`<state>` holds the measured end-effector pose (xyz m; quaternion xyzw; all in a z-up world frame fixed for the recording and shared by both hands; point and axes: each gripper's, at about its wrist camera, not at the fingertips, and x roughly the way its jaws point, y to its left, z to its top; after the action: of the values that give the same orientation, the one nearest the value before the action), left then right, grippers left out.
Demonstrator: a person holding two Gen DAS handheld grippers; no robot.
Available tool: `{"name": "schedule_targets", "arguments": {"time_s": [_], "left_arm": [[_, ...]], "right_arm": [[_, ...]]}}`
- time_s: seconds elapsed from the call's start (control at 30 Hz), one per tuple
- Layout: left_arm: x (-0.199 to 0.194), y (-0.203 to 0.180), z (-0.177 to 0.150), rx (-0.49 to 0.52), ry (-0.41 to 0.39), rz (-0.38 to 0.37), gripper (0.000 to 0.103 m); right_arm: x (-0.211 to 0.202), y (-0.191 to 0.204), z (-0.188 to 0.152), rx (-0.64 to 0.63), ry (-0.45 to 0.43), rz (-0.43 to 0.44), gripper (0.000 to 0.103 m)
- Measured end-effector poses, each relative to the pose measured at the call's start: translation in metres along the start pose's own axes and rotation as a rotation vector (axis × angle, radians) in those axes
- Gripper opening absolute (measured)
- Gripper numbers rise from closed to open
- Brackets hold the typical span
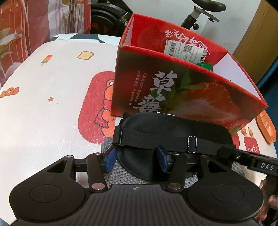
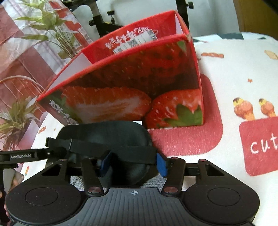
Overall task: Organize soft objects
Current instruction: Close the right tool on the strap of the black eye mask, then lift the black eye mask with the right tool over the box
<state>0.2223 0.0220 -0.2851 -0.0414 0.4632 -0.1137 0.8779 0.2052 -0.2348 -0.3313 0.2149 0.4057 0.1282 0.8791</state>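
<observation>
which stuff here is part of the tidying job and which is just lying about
In the job: black sleep mask, grey knitted cloth under it, red strawberry box, left gripper, right gripper.
Lying about: orange dish, exercise bike, cartoon tablecloth.

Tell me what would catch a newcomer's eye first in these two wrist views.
The tall red strawberry-print box stands open-topped at the middle of the cartoon-print tablecloth, with a white shipping label on its inner wall. Right in front of it lies a black padded eye mask on a grey knitted cloth. The left gripper and right gripper straddle opposite ends of the mask, blue pads beside it.
</observation>
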Motion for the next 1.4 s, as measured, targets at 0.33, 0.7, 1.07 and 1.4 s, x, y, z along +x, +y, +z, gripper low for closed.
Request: {"name": "schedule_targets", "arguments": {"time_s": [0.33,0.7,1.07,1.4], "left_arm": [[0.003,-0.001,0.001,-0.006,0.002,0.001,0.053],[-0.002,0.013,0.004,-0.078,-0.021,-0.051,0.053],[0.000,0.019,0.010,-0.161,-0.043,-0.138,0.054],[-0.003,0.018,0.006,-0.119,-0.081,-0.139,0.028]], "right_arm": [[-0.017,0.010,0.011,-0.063,-0.076,0.012,0.023],[-0.022,0.010,0.008,-0.088,-0.086,0.011,0.011],[-0.016,0.003,0.003,-0.085,-0.063,-0.031,0.011],[-0.017,-0.001,0.002,-0.084,-0.064,-0.046,0.012]]}}
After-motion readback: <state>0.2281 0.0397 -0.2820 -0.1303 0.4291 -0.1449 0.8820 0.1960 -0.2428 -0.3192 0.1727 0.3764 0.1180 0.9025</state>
